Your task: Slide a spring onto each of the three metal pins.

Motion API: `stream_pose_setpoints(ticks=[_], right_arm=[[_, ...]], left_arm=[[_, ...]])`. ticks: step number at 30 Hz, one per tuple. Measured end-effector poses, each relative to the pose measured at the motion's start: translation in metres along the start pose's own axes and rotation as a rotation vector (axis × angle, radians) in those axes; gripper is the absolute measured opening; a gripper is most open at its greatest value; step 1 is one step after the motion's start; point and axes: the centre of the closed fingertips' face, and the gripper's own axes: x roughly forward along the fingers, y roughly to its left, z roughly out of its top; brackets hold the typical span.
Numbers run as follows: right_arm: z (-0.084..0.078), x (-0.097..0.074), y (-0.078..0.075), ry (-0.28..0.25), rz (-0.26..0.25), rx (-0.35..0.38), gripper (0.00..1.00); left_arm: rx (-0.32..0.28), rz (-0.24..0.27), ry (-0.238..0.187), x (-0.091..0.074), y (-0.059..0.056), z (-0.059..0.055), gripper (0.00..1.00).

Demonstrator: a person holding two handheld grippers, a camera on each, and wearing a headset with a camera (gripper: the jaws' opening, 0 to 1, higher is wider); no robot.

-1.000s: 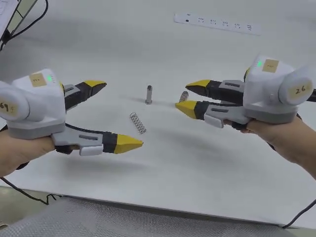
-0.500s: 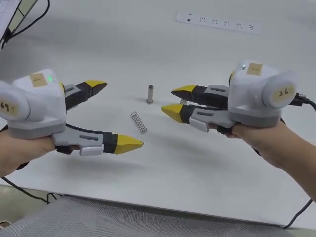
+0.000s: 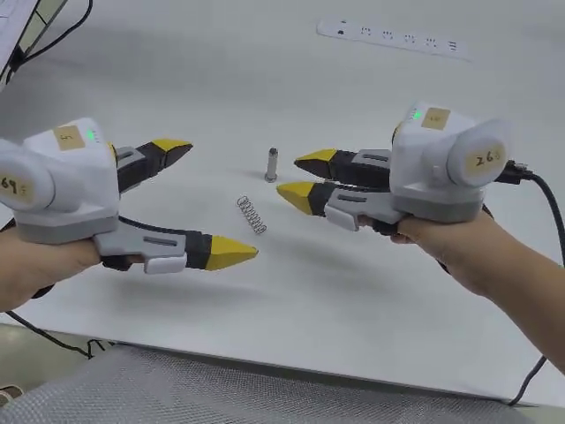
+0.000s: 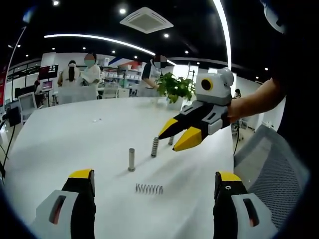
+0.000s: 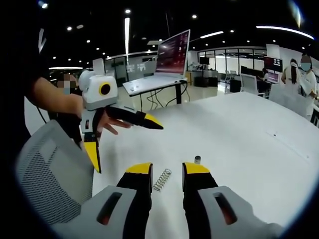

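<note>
White workbench (image 3: pixel 353 291) is seen in the head view, a loose spring (image 3: pixel 251 215) laid flat near a bare pin (image 3: pixel 272 165). The left gripper (image 3: pixel 214 199) is spread wide, the right gripper (image 3: pixel 296 175) narrowly parted, both empty. In the left gripper view, a spring-covered pin (image 4: pixel 155 146) is stood upright; something behind it is half hidden by the right gripper. In the right gripper view, the bare pin is cut off by a jaw.

Big white table (image 3: pixel 291 300) in front of me, a small metal pin (image 3: pixel 272 165) standing up near the middle, a loose spring (image 3: pixel 251 215) lying flat at its 7 o'clock, a white power strip (image 3: pixel 388 40) far off at 1 o'clock
</note>
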Motion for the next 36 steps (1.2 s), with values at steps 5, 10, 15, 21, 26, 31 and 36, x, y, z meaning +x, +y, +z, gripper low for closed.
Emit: stream_pose_setpoints(ticks=[5,10,15,21,26,31,36], right_arm=[[-0.006,0.012,0.007,0.033,0.007,-0.010,0.21],[-0.014,0.024,0.010,0.062,0.012,-0.010,0.21],[-0.020,0.030,0.009,0.083,0.009,-0.002,0.21],[-0.026,0.032,0.007,0.102,0.000,0.005,0.20],[-0.035,0.038,0.007,0.135,-0.019,0.026,0.19],[-0.041,0.047,0.010,0.160,-0.015,0.031,0.19],[-0.053,0.052,0.010,0.209,-0.027,0.006,0.19]], left_arm=[[-0.002,0.002,0.004,-0.002,0.001,-0.002,0.98],[-0.003,0.004,0.001,-0.003,0.001,-0.001,0.98],[0.000,0.005,0.000,-0.004,0.002,-0.001,0.98],[0.000,0.002,0.001,-0.002,0.003,0.000,0.98],[-0.002,-0.002,0.000,-0.001,0.001,0.000,0.97],[-0.003,-0.006,0.002,0.000,0.000,-0.002,0.97],[-0.005,0.000,0.001,-0.003,0.001,-0.002,0.97]])
